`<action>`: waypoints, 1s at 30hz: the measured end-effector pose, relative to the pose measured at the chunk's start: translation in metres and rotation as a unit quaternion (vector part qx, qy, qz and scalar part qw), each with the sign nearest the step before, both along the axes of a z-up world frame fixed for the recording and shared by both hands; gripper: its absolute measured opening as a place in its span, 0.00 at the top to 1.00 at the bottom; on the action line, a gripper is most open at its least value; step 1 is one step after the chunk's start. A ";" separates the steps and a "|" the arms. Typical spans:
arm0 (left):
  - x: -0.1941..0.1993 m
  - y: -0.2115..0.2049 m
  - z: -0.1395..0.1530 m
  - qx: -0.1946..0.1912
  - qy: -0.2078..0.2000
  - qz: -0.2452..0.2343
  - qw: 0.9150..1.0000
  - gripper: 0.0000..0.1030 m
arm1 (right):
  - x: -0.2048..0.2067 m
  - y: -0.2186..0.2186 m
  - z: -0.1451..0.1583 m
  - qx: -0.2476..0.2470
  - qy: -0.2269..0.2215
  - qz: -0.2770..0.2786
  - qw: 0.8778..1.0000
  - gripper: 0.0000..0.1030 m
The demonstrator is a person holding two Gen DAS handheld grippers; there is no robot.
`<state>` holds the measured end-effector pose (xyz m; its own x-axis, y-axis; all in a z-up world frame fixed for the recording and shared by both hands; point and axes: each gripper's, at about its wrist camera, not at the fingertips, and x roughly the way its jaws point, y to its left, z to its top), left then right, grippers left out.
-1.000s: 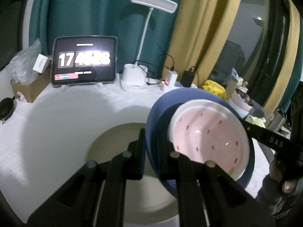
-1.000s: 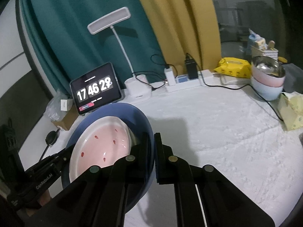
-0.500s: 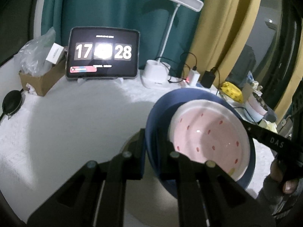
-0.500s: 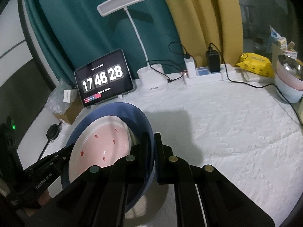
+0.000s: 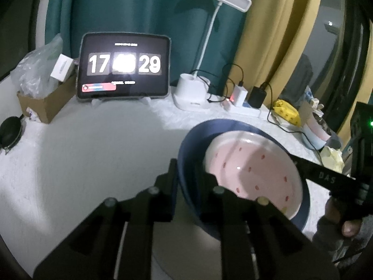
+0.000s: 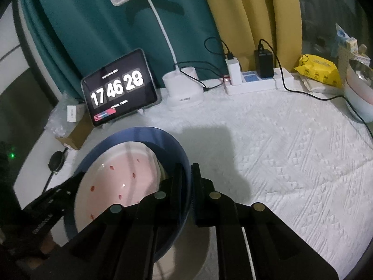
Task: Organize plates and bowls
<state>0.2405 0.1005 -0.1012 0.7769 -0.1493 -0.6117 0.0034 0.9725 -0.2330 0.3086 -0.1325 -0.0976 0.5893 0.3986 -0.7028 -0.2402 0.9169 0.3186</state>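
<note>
A white quilted tablecloth (image 6: 291, 144) covered the table. Behind it hung a teal curtain (image 6: 93, 23) and a mustard-yellow curtain (image 6: 251, 11). A white desk lamp (image 6: 181, 93) stood at the back, beside a tablet clock (image 6: 119, 86) and a white power strip (image 6: 258, 82) with 2 plugged chargers. Light was dim.

Home: curtains (image 6: 130, 23), desk lamp (image 6: 177, 93)

pink speckled bowl (image 5: 254, 172) nested in tilted blue bowl (image 5: 193, 140).
</note>
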 end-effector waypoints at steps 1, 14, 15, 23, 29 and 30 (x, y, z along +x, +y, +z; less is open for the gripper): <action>0.001 0.000 0.000 0.000 0.000 -0.001 1.000 0.88 | 0.000 0.000 0.000 0.000 0.000 0.001 1.000 0.90; -0.004 0.001 0.003 -0.009 -0.005 0.009 1.000 0.82 | -0.002 -0.003 -0.001 -0.011 0.000 -0.001 1.000 0.85; -0.005 0.000 0.005 -0.004 -0.008 0.011 1.000 0.81 | -0.003 -0.003 -0.001 -0.015 -0.002 -0.001 1.000 0.84; -0.023 0.002 0.010 -0.012 -0.015 0.029 0.999 0.67 | -0.016 -0.013 0.009 -0.021 -0.019 -0.007 1.000 0.82; -0.036 -0.001 0.011 -0.016 -0.014 0.027 0.999 0.54 | -0.029 -0.021 0.016 -0.023 -0.027 -0.007 0.999 0.81; -0.039 -0.002 0.012 -0.013 -0.015 0.027 0.999 0.53 | -0.032 -0.022 0.017 -0.023 -0.027 -0.006 0.999 0.80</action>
